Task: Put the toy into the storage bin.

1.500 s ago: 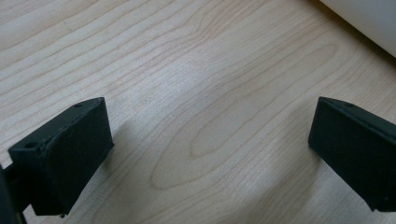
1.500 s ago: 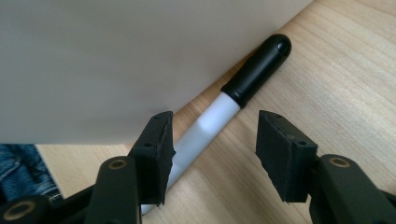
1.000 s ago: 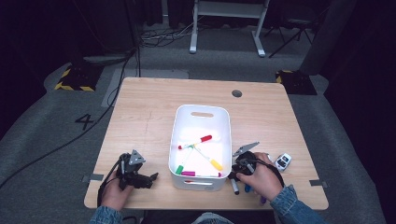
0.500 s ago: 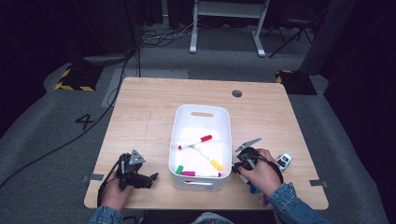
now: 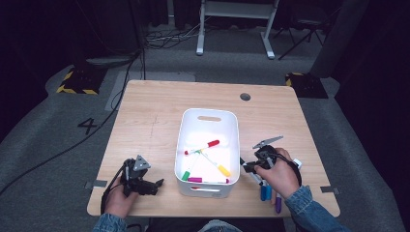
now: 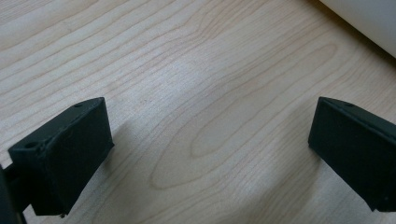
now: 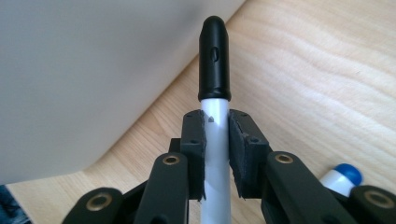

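1. The right gripper [image 7: 215,154] is clenched on a white marker with a black cap [image 7: 214,58], gripping the barrel just below the cap. In the high view this marker [image 5: 252,175] sits just beside the white bin [image 5: 209,113], off its 3 o'clock wall near the front corner.
2. The left gripper [image 6: 205,154] is released, jaws wide apart over bare table [image 6: 196,70] at about 8 o'clock from the bin, holding nothing.
3. Likely slip: the grip is near one end of the barrel, so the long tail could swing and twist out of the pads when lifted.
4. Likely snag: the cap is close to the bin wall; a flat move toward 9 o'clock could knock it against the rim rather than clear it.
5. Likely nudge: a blue-capped marker [image 7: 343,176] lies just beside the jaws and could be rolled off toward the table's edge.
6. In the right gripper view the marker's long axis runs along the jaws, cap pointing to 12 o'clock; in the high view the cap end points roughly to 10 o'clock, toward the bin.
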The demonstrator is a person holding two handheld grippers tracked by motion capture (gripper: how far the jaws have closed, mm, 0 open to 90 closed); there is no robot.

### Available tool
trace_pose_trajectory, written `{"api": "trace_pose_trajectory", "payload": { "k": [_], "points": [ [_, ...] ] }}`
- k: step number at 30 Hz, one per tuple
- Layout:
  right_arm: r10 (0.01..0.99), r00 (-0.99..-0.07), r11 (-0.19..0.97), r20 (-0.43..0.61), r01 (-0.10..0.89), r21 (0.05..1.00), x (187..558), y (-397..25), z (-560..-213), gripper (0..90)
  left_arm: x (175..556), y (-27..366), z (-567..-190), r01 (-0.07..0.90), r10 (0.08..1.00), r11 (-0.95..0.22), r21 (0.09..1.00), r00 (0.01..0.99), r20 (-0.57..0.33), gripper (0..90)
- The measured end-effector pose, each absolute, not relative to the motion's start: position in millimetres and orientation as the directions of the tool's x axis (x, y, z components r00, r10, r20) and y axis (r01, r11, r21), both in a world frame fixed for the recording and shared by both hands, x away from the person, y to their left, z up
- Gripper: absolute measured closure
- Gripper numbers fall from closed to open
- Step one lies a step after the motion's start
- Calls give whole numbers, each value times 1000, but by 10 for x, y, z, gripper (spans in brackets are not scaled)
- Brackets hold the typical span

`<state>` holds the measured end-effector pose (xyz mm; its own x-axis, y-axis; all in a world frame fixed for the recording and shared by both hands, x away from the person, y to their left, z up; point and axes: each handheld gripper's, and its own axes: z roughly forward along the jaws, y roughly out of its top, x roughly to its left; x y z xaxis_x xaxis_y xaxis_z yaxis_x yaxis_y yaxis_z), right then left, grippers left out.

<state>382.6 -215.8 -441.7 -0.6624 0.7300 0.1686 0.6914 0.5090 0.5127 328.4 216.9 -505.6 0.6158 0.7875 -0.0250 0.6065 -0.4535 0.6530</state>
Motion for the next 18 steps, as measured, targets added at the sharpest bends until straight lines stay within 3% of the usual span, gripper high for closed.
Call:
{"api": "trace_pose_trajectory", "payload": {
  "k": [18],
  "points": [
    [721, -663, 433, 203, 659, 615, 3788, -2288, -3976, 773, 3284, 2169, -5057, 607, 788, -453, 653, 616, -25, 0]
  ]
}}
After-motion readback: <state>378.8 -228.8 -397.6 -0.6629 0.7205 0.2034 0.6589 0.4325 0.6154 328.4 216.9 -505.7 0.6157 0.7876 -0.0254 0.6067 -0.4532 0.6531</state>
